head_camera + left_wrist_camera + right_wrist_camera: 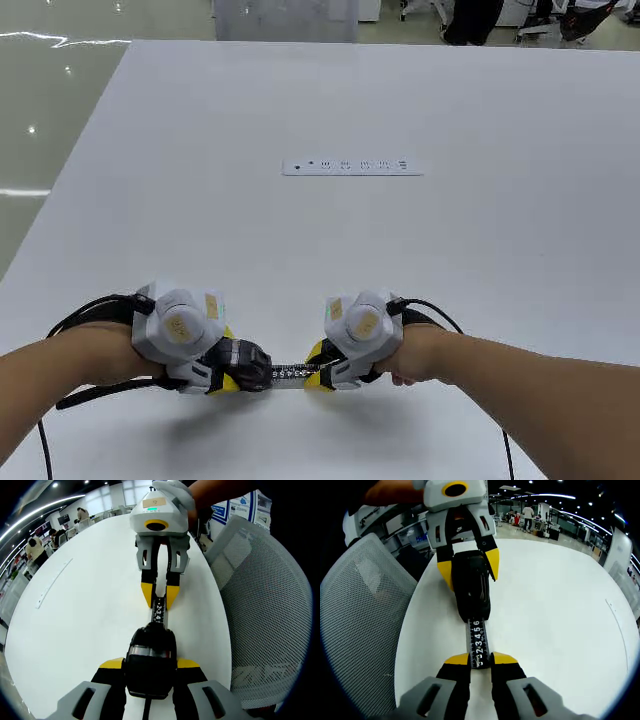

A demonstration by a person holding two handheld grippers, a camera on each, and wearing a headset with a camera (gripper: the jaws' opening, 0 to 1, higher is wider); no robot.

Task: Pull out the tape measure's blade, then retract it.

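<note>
At the front edge of the bench [400, 250], my left hand-held gripper [150, 664] clamps the tape measure [472, 587]. My right hand-held gripper [481, 658] pinches its short exposed blade [477, 641].

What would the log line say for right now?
left gripper: shut on tape measure | right gripper: shut on blade | blade: short stretch out

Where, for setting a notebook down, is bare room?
Free: table beyond and beside the power strip, and between it and the near edge. Crowded there: left hand-held gripper and right hand-held gripper hold the tape measure.
</note>
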